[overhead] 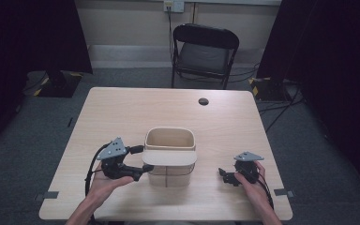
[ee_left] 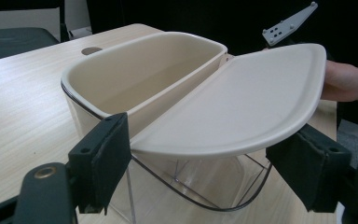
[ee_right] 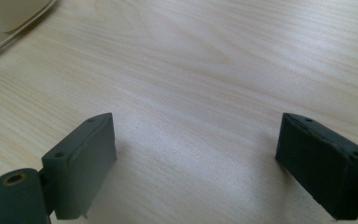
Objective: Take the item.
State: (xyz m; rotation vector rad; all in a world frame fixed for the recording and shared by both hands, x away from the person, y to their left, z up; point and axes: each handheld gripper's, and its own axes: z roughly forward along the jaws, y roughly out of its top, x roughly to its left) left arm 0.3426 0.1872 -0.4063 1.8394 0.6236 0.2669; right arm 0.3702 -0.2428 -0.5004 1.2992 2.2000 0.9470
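A cream bin (overhead: 169, 138) in a clear casing stands at the middle of the table (overhead: 122, 108), and its flat cream lid (overhead: 169, 158) juts out level over the near half. My left gripper (overhead: 143, 159) sits at the lid's left end, jaws on either side of it and pressed to its edges. In the left gripper view the lid (ee_left: 233, 98) spans the gap between the pads (ee_left: 105, 158) and hovers above the clear rim; the bin's open well (ee_left: 140, 74) lies behind. My right gripper (overhead: 225, 177) rests low at the table's right front. Its jaws stand open over bare wood (ee_right: 196, 158).
A black folding chair (overhead: 205, 49) stands beyond the far edge. A dark round cable hole (overhead: 203, 101) marks the far middle of the tabletop. The other hand (ee_left: 349, 81) and its gripper's grey plate (ee_left: 289, 23) show past the lid.
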